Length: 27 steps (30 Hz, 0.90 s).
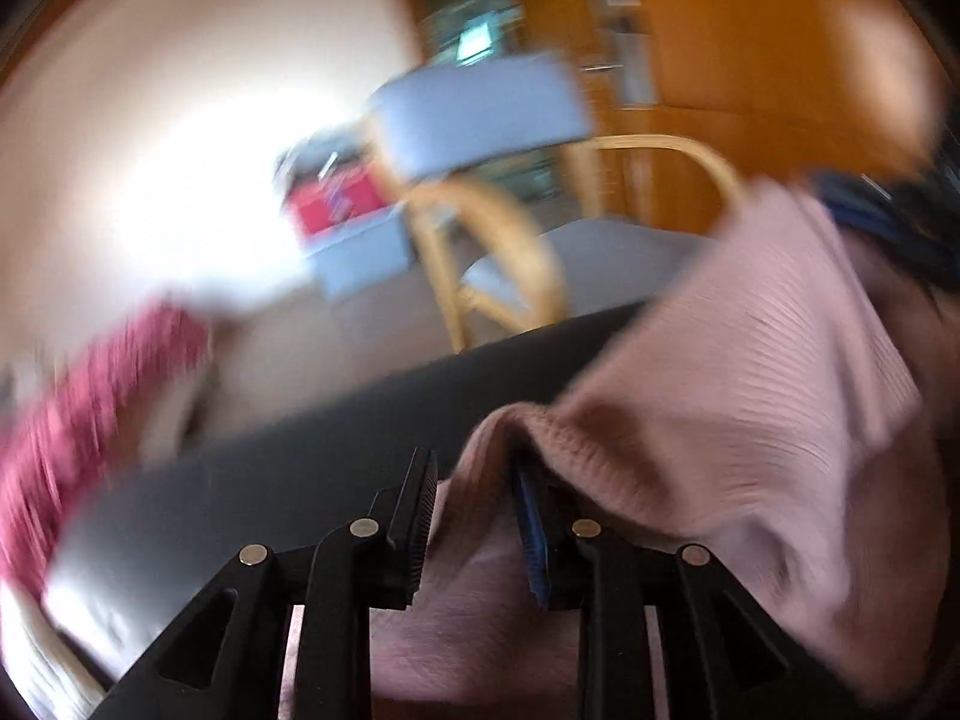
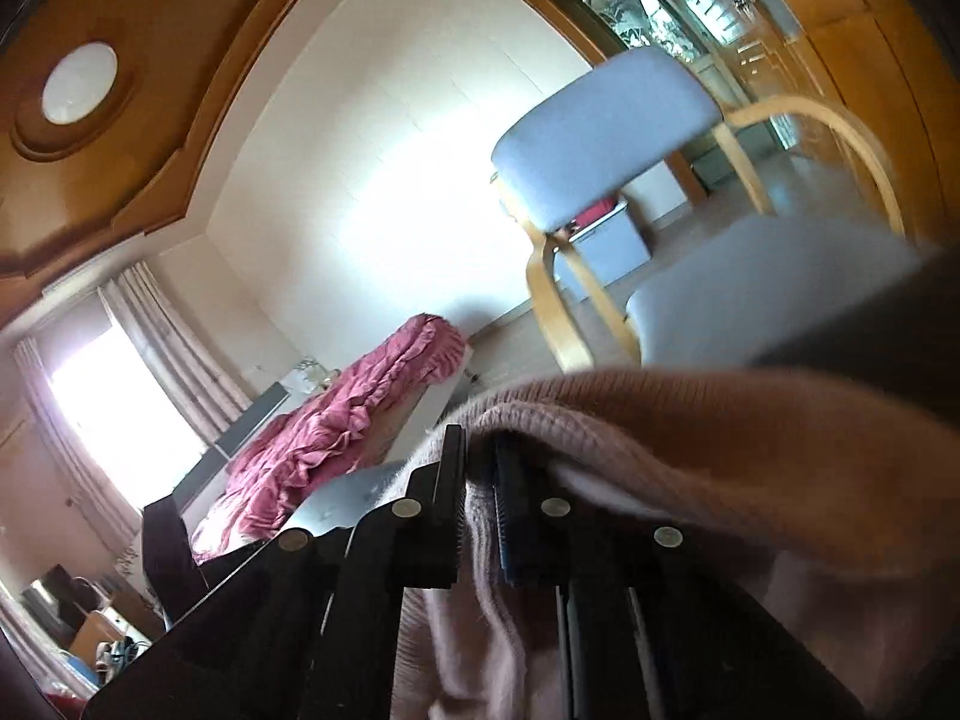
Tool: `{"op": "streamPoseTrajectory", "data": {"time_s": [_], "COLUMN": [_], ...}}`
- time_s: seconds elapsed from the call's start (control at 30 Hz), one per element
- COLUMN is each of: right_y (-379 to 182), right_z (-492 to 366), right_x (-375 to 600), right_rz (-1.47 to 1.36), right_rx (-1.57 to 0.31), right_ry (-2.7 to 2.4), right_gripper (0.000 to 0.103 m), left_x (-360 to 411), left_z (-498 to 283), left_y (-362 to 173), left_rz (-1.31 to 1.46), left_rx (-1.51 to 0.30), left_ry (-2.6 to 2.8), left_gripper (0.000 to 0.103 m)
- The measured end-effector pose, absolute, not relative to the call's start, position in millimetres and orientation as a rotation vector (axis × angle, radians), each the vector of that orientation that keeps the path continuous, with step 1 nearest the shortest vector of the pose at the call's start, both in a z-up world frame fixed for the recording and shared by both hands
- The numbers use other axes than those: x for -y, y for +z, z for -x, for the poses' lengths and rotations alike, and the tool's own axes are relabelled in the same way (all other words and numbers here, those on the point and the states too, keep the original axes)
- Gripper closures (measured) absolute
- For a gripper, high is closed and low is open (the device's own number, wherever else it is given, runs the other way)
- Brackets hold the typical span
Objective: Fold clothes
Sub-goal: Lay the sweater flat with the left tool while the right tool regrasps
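Stretching pink sweater [image 1: 750, 360] toward frame right | right hand-held gripper [image 2: 477, 480] pinching it

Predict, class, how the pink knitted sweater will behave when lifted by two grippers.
Probably floppy: the pink sweater drapes in soft folds over the right gripper. Likely light, since a thin pinch appears to carry it. Its ribbed knit should grip rather than slip, though it may sag or stretch between there and the left gripper.

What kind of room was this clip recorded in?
Most likely a home bedroom: a bed with a rumpled red quilt, a curtained window, and a wooden armchair with grey cushions beside a glass-fronted wooden cabinet.
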State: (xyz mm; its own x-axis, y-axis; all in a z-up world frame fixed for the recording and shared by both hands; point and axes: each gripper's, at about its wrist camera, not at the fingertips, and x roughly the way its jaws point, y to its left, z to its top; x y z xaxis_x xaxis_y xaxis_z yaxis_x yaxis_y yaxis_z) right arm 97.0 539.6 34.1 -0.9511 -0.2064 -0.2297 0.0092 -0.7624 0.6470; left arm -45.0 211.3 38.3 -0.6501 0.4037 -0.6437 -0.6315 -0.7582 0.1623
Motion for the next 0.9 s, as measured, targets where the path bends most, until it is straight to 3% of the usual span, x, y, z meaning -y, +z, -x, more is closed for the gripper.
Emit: {"op": "streamPoseTrajectory", "data": {"time_s": [0.1,0.2,0.3,0.33,0.37,0.43,0.53,0.63,0.67,0.7,0.73,0.83,0.9], "right_y": [12.5,-10.9,-6.5,5.0,16.1,24.2,29.4,18.6,14.3,7.8,3.5,-6.2,-11.5], "right_z": [-62.3,-35.1,-43.8,-50.6,-59.3,-71.3,-86.6,-69.5,-65.2,-58.0,-50.8,-32.2,-23.1], "right_x": [-556.5,-569.8,-565.2,-556.5,-544.1,-511.7,-476.6,-458.3,-457.4,-460.1,-463.7,-472.8,-469.6], "right_rz": [-0.609,-0.782,-0.817,-0.821,-0.824,-0.807,-0.739,-0.844,-0.899,-0.972,-1.016,-1.080,-1.091], "right_rx": [1.078,1.109,0.944,0.771,0.603,0.247,-0.214,-0.575,-0.618,-0.588,-0.518,-0.321,-0.306], "right_ry": [-2.864,-2.899,-2.946,-3.009,-3.058,-3.129,-3.168,-3.187,-3.182,-3.166,-3.155,-3.126,-3.106], "right_gripper": [0.091,0.089,0.088,0.075,0.050,0.025,0.024,0.025,0.034,0.042,0.060,0.063,0.063], "left_x": [-209.1,-200.2,-195.6,-194.4,-193.4,-192.6,-191.0,-189.7,-188.6,-187.4,-186.1,-184.6,-182.9], "left_z": [81.6,86.0,89.9,91.4,92.5,91.6,89.7,88.1,88.1,88.2,88.1,87.8,87.1], "left_y": [5.9,-5.7,-7.4,-8.8,-10.1,-10.9,-11.3,-10.4,-10.2,-10.1,-9.8,-10.0,-9.2], "left_rz": [0.964,0.932,0.948,0.957,0.964,0.961,0.946,0.937,0.937,0.936,0.934,0.930,0.925], "left_rx": [-0.485,-0.424,-0.359,-0.340,-0.324,-0.318,-0.328,-0.335,-0.330,-0.324,-0.316,-0.303,-0.294], "left_ry": [2.367,2.356,2.334,2.326,2.320,2.321,2.332,2.336,2.335,2.333,2.332,2.329,2.326], "left_gripper": [0.076,0.076,0.075,0.074,0.074,0.074,0.073,0.073,0.073,0.073,0.073,0.073,0.073]}}
